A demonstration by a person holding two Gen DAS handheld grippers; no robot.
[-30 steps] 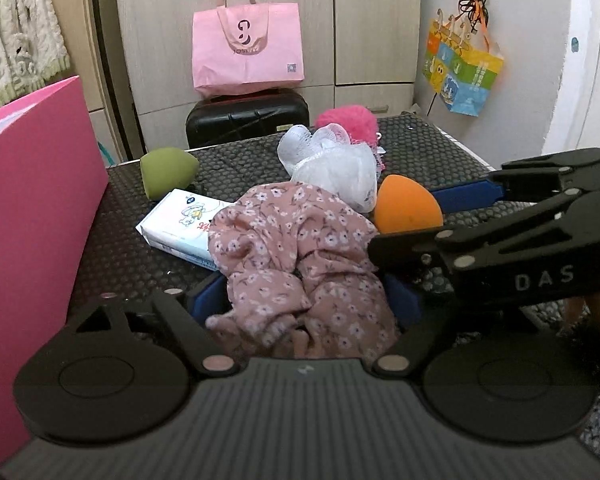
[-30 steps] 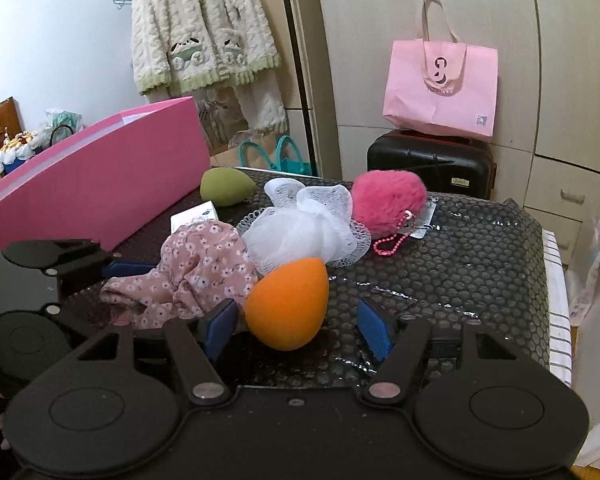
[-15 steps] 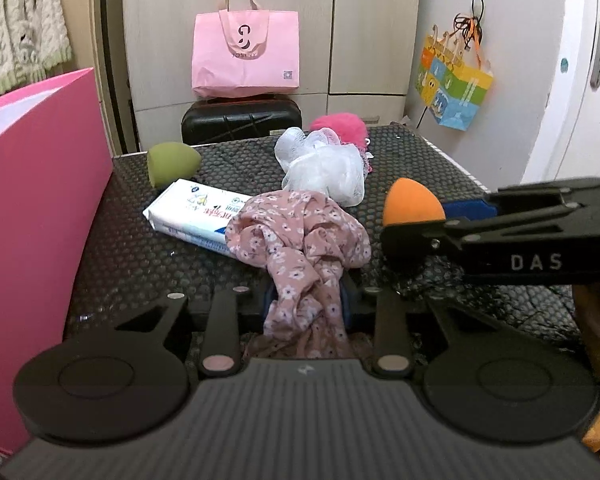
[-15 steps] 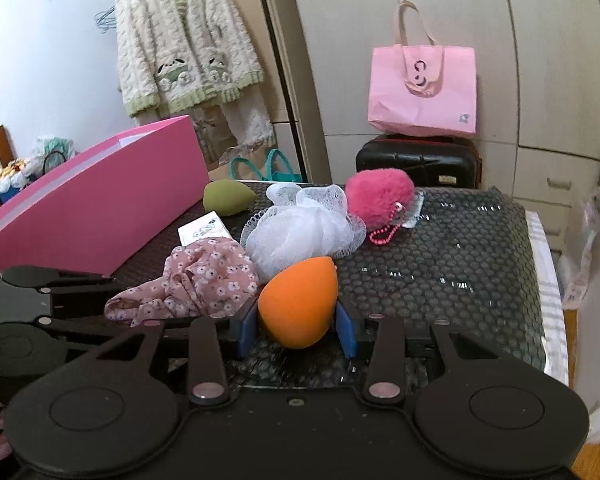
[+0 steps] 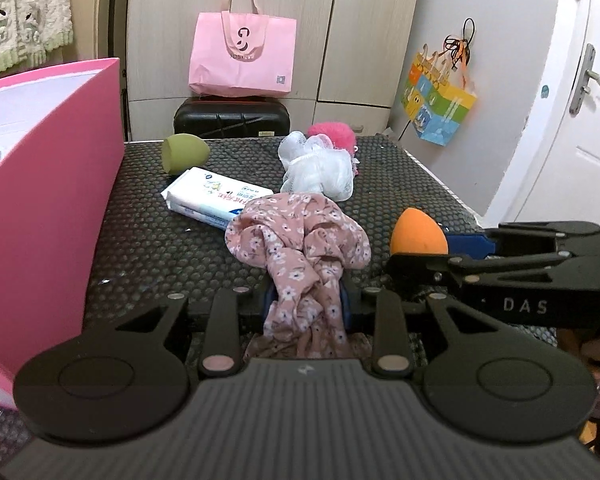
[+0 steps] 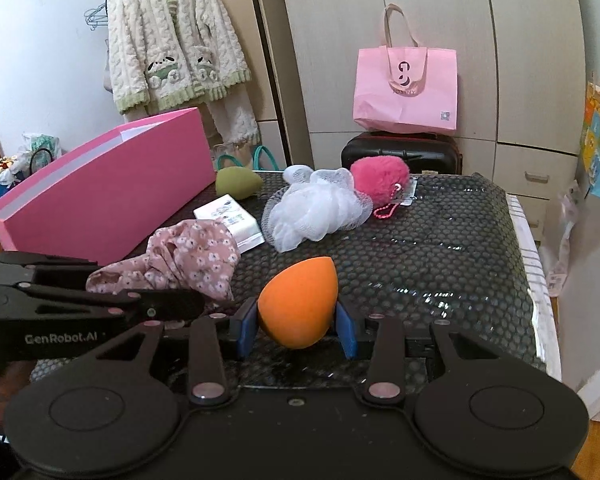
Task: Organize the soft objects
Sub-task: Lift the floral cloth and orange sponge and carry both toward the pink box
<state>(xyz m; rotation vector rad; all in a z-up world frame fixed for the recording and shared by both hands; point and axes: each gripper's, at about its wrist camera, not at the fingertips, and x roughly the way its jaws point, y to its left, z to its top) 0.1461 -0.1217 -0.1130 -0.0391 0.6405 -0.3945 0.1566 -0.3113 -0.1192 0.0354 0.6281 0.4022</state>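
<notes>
My left gripper [image 5: 305, 304] is shut on a pink floral cloth [image 5: 300, 248], lifted above the black mat [image 5: 160, 248]. The cloth also shows in the right wrist view [image 6: 192, 256]. My right gripper [image 6: 297, 326] is shut on an orange egg-shaped sponge [image 6: 298, 308], which also shows in the left wrist view [image 5: 418, 232]. On the mat lie a green sponge [image 5: 184, 153], a tissue pack [image 5: 216, 196], a white mesh puff [image 5: 318, 170] and a pink pompom [image 6: 380, 176]. An open pink box [image 5: 40, 208] stands at the left.
A black suitcase [image 5: 232, 118] with a pink tote bag [image 5: 242, 56] stands behind the table. A colourful bag [image 5: 438, 96] hangs on the right wall by a white door [image 5: 572, 120]. A knitted cardigan [image 6: 172, 36] hangs at the back left.
Both grippers closed, the left on the floral cloth and the right on the orange sponge, then rose and drew back from the mat with them.
</notes>
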